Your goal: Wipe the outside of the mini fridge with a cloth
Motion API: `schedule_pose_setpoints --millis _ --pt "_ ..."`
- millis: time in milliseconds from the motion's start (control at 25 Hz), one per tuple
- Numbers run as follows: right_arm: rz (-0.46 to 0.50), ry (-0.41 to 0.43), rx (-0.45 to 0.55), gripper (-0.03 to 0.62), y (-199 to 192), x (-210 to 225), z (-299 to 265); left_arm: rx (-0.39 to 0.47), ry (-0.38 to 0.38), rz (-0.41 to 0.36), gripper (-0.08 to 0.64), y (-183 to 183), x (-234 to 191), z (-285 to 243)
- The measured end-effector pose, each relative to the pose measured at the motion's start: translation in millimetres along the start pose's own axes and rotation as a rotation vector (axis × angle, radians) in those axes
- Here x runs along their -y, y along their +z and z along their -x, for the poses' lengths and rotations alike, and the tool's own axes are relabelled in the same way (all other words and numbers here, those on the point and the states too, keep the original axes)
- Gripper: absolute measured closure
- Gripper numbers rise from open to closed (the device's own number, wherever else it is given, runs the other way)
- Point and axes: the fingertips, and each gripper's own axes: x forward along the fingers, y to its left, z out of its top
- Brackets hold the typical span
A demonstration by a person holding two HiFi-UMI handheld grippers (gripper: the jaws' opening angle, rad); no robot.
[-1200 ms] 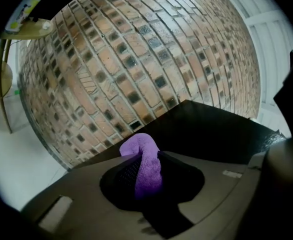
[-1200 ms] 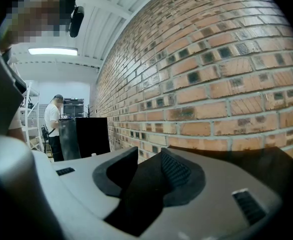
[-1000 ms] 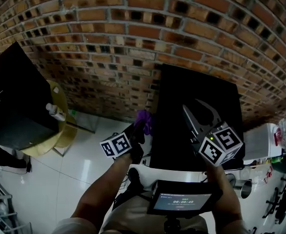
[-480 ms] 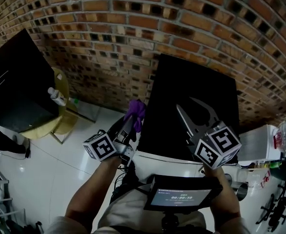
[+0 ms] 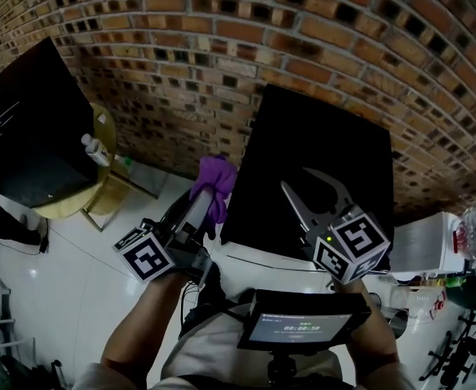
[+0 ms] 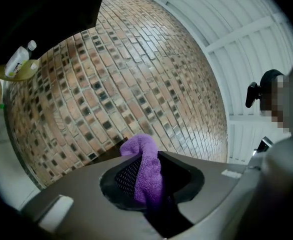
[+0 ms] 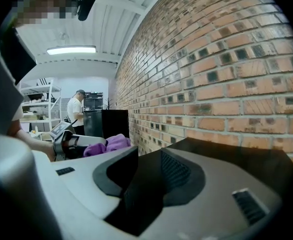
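Beside the left edge of the mini fridge (image 5: pixel 327 136) top, the left gripper (image 5: pixel 205 197) pinches the purple cloth (image 5: pixel 214 175) while the right gripper (image 5: pixel 296 179) hovers half-open and empty above it; wiping seems about to begin, needing the cloth pressed flat.

Purple cloth (image 5: pixel 214 179), black mini fridge (image 5: pixel 323 140)

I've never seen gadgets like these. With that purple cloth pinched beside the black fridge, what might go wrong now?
The left gripper pinches only a fold of the purple cloth; the rest bunches loosely, so it may pull out when rubbed on the mini fridge. With little cloth in front, a hard jaw might scrape the fridge's side. The right gripper hovers open and empty above the top, so nothing steadies the fridge if pushed.
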Motion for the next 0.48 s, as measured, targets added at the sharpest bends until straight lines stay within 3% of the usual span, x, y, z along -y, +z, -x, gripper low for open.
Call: schedule_pose_setpoints --millis 280,480 --pt "-0.047 0.065 -0.042 0.454 -7 -2 -8 -0.013 0.027 -0.011 0.474 -18 2 8" --pt "-0.076 0.059 -0.02 0.454 -5 5 -8 -0.022 0.057 -0.021 0.476 -27 -10 12"
